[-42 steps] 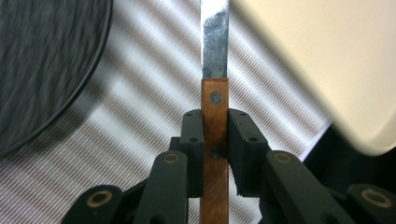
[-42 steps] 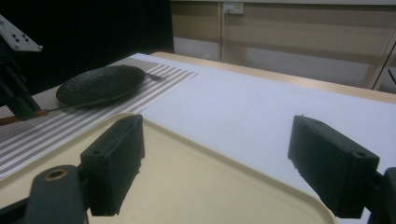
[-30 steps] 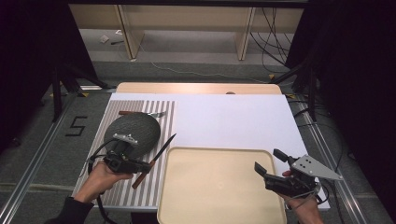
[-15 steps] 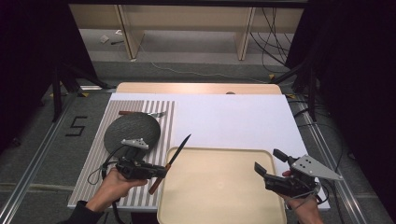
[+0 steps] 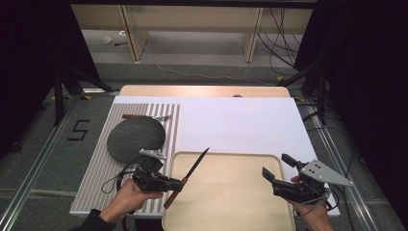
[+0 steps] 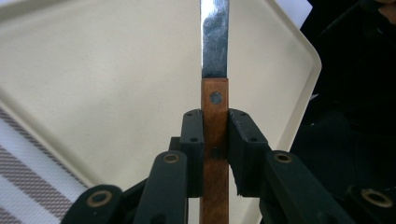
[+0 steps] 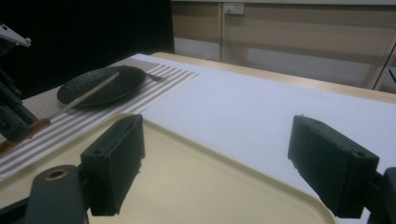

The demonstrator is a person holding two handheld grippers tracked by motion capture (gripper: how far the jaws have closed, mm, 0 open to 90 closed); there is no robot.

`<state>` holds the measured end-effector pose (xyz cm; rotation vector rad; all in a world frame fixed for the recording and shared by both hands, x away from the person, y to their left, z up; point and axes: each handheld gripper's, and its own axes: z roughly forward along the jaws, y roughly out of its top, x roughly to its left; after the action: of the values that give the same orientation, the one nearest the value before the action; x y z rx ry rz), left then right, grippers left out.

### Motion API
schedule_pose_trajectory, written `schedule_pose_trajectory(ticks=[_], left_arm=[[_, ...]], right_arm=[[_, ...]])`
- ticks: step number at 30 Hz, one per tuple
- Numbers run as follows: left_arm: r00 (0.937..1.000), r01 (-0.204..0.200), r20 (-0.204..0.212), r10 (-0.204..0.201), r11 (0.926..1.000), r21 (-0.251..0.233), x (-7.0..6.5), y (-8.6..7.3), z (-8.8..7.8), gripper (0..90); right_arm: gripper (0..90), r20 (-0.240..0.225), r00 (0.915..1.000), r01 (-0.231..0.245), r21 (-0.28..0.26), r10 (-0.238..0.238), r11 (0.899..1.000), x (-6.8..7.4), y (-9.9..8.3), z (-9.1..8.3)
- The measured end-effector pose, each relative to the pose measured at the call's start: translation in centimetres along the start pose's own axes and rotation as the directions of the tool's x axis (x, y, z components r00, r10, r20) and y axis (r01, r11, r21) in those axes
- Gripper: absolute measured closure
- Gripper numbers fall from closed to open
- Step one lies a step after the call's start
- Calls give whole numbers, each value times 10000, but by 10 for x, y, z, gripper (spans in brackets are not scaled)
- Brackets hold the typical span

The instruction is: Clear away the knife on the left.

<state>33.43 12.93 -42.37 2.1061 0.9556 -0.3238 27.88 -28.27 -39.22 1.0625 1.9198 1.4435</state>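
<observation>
My left gripper is shut on the wooden handle of a knife at the left edge of the cream tray. The blade points up and to the right over the tray's near-left corner. In the left gripper view the pads clamp the brown handle from both sides, and the steel blade runs straight ahead above the tray. My right gripper hovers open over the tray's right edge, nothing between its jaws.
A dark round plate lies on the striped placemat left of the tray, with another wooden-handled utensil just behind it. A white sheet covers the table beyond the tray. Table edges run close on both sides.
My left gripper has carried the knife to the right, from over the placemat beside the plate to the tray's left edge. The right gripper has stayed still.
</observation>
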Motion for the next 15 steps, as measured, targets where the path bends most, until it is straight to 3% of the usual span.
schedule_pose_trajectory(ticks=[10, 15], left_arm=[[9967, 785, 156, -797, 9948, 650, -4, -2, 27, 766], [9961, 867, 97, -880, 9917, 947, -5, -3, 37, 766]], right_arm=[[197, 13, 10000, 27, -7, -27, 10000, 0, 0, 0], [197, 0, 10000, 59, -31, -59, 10000, 1, 0, 0]])
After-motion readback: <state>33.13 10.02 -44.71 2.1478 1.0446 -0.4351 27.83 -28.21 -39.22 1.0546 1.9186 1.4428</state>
